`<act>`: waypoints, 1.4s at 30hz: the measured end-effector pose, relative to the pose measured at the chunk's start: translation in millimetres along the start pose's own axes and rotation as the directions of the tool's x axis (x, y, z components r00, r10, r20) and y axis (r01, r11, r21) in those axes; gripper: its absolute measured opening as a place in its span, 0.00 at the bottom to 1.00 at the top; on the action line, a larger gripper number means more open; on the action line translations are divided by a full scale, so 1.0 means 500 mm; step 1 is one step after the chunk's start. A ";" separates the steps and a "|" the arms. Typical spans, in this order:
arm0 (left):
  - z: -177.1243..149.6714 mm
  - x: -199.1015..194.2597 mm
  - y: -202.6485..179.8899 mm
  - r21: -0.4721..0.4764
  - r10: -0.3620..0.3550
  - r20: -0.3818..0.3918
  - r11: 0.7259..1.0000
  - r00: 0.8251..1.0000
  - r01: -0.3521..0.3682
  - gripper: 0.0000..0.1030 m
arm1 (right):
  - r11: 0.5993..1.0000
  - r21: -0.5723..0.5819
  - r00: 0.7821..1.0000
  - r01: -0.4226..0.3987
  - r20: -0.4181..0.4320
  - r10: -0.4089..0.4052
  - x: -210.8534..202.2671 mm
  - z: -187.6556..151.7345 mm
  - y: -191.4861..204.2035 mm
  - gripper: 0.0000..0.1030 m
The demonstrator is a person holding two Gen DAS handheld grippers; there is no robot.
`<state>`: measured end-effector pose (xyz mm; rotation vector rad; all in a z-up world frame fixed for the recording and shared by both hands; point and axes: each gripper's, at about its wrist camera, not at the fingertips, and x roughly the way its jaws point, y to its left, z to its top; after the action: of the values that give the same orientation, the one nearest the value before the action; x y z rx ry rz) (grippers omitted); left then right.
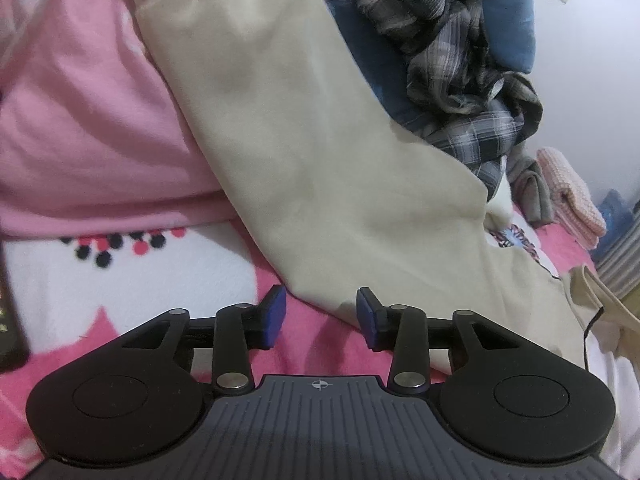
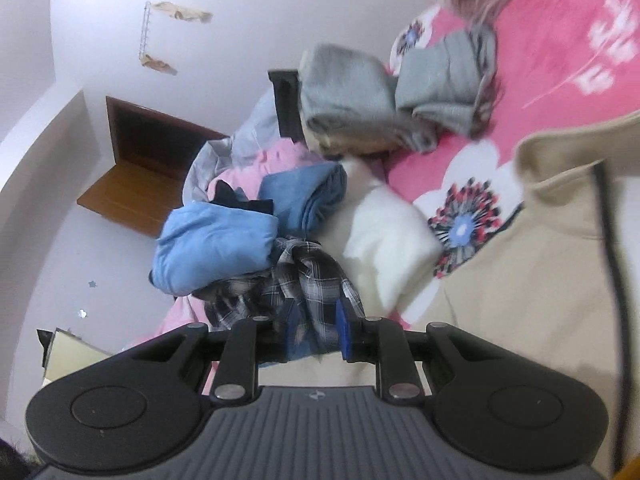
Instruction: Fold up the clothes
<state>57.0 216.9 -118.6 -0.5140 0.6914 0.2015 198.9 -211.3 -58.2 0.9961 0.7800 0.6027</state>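
Here the left gripper (image 1: 321, 316) jaws gape by the beige garment (image 1: 320, 160); writing unreadable.

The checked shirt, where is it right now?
In the right wrist view the checked shirt is bunched low in the middle, just ahead of the right gripper, whose open jaws sit around some of its cloth. The light blue garment lies to its left.

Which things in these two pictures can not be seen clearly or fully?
- Beige garment: its far end is cut by the top edge of the left wrist view.
- Plaid shirt: the right gripper covers its lower part, so a grasp is unclear.
- White cloth: blurred, its type unreadable.
- Dark object: cut by the left edge.
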 end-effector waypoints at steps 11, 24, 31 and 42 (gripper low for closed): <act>-0.022 -0.136 -0.054 0.226 -0.071 -0.071 0.970 0.995 0.086 0.46 | 0.999 0.032 0.992 -0.042 -0.122 0.045 -0.195 -0.153 -0.003 0.22; -0.263 -0.214 -0.168 0.563 -0.137 -0.478 0.710 0.868 0.423 0.46 | 0.960 -0.204 0.941 0.194 -0.237 -0.241 -0.286 -0.449 -0.093 0.22; -0.302 -0.220 -0.191 0.671 -0.081 -0.435 0.634 0.897 0.383 0.46 | 0.795 -0.494 0.849 0.352 -0.190 -0.494 -0.243 -0.531 -0.086 0.21; -0.276 -0.214 -0.269 0.675 -0.086 -0.426 0.632 0.901 0.379 0.51 | 0.696 -0.550 0.845 0.462 0.033 -0.534 -0.304 -0.525 -0.035 0.22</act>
<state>-54.6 29.4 -87.1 0.1830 0.9795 -0.4493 -99.7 -201.5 -113.8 0.1901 0.8861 0.3699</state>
